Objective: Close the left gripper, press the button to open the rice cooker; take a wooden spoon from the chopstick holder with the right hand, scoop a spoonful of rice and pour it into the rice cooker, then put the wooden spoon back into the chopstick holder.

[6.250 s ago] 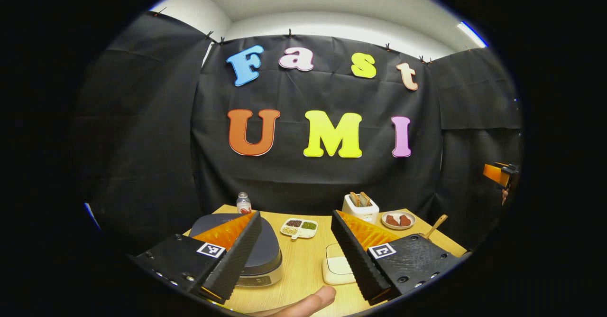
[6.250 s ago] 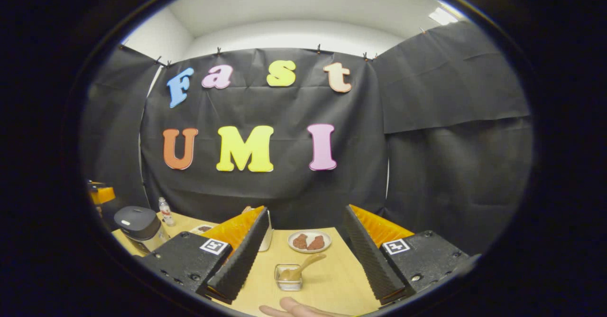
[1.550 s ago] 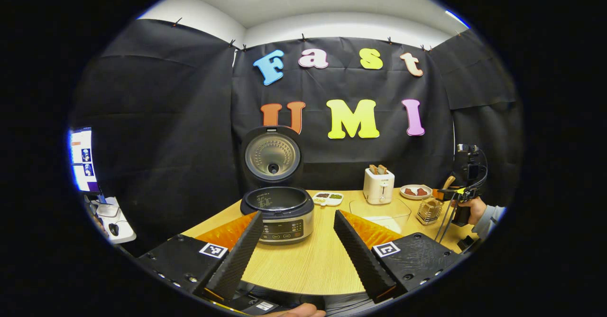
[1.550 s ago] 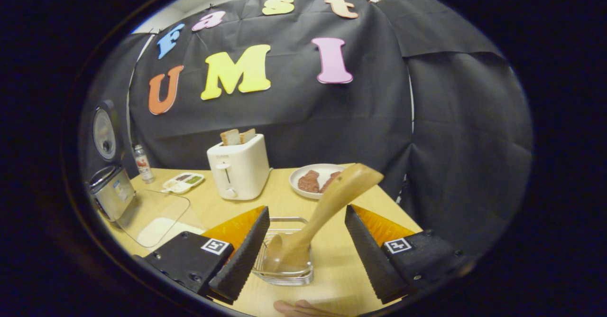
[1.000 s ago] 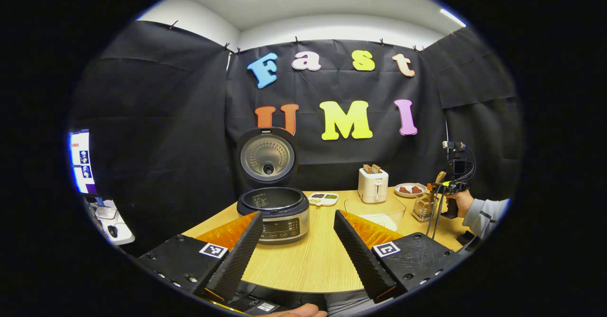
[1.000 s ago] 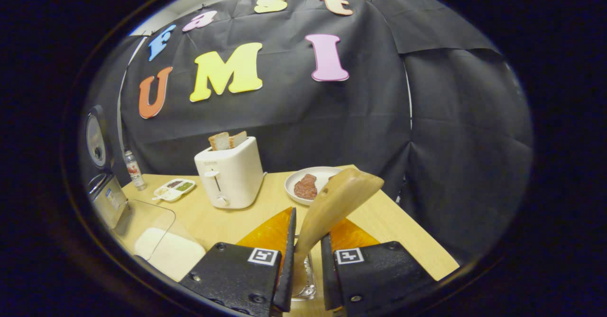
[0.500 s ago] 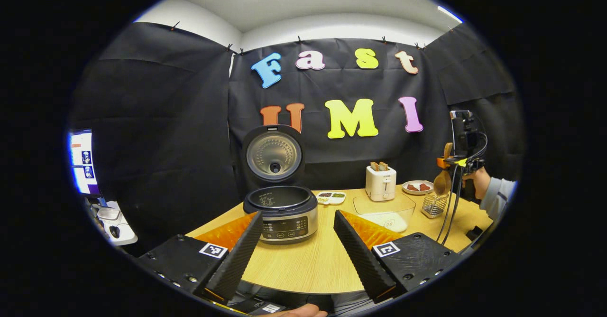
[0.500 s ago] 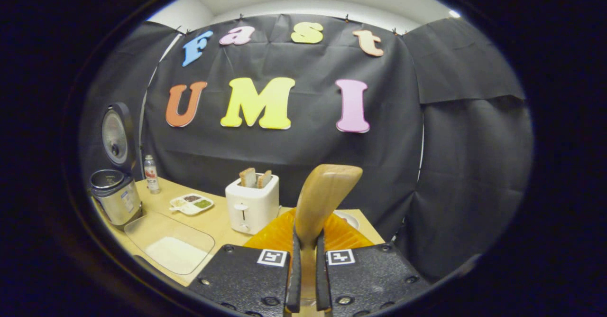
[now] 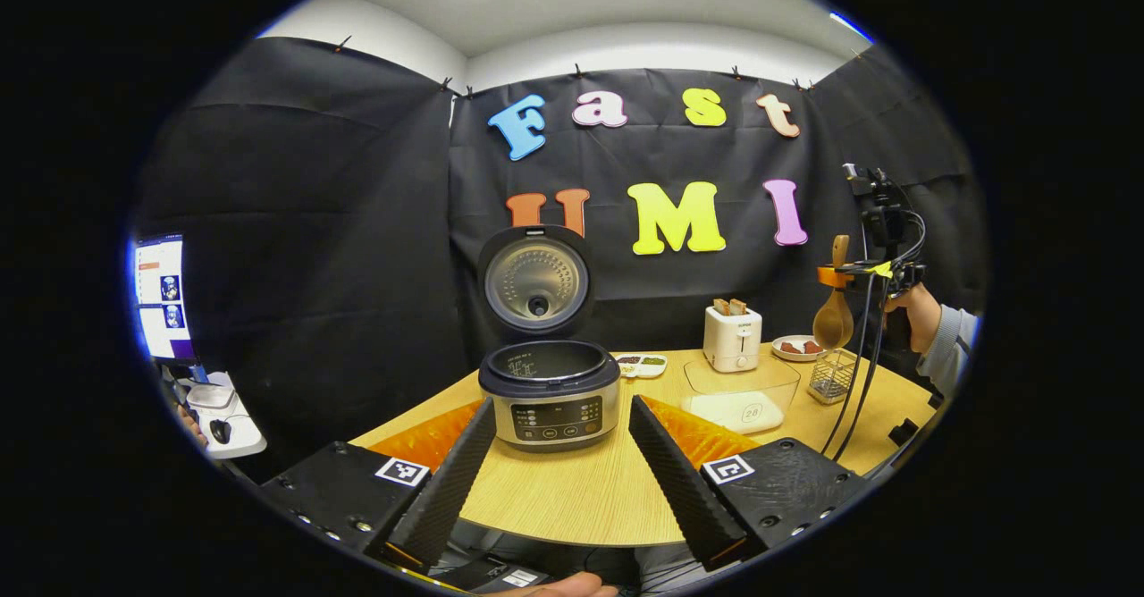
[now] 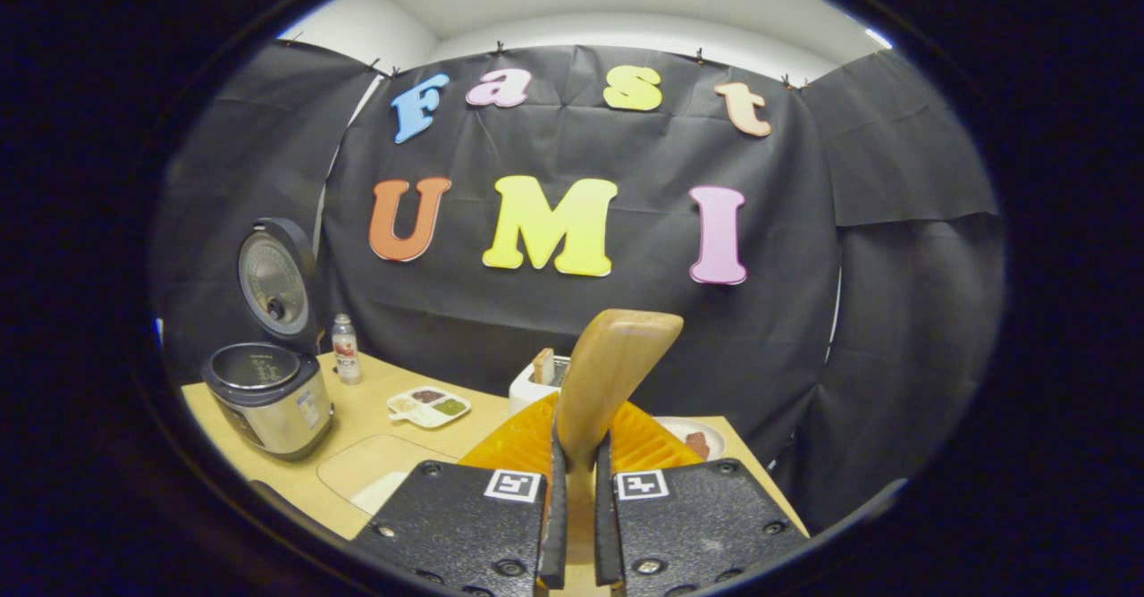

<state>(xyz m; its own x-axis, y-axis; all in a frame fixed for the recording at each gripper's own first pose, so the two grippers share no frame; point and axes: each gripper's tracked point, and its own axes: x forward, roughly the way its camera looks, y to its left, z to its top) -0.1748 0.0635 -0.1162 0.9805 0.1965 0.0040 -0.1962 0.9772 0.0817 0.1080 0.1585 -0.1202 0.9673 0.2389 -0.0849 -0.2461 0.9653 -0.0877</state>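
1. spoon (image 10: 617, 374): wooden, clamped by its handle between the right gripper (image 10: 574, 525) jaws, handle end sticking up past the fingers in the right gripper view.
2. in the left gripper view the spoon (image 9: 834, 315) hangs bowl-down, in the air above the wire holder (image 9: 832, 386), clear of it.
3. left gripper (image 9: 559, 481): jaws wide apart, holding nothing, low at the near table (image 9: 572, 499) edge, facing the cooker (image 9: 550, 393).
4. cooker lid (image 9: 534, 281) stands up open, pot mouth exposed; button step looks done.
5. clear rice tub (image 9: 740, 396) sits between cooker and holder, white rice at its bottom.
6. step in hand, by judgement: spoon is out of the holder, next is carrying it to the tub to scoop.
7. handling: spoon likely light, stiff, smooth wood; could pivot or slip in the jaws when the bowl digs into rice.
8. hold is on the handle, away from the bowl; probably fine for reach, but leverage from a loaded bowl may twist it, so a firm squeeze is needed.
9. bowl is shallow-looking; rice may spill if tipped on the way to the cooker.
10. toaster (image 9: 732, 338), plate (image 9: 792, 348) and small dish (image 9: 641, 365) sit behind, off the likely path.
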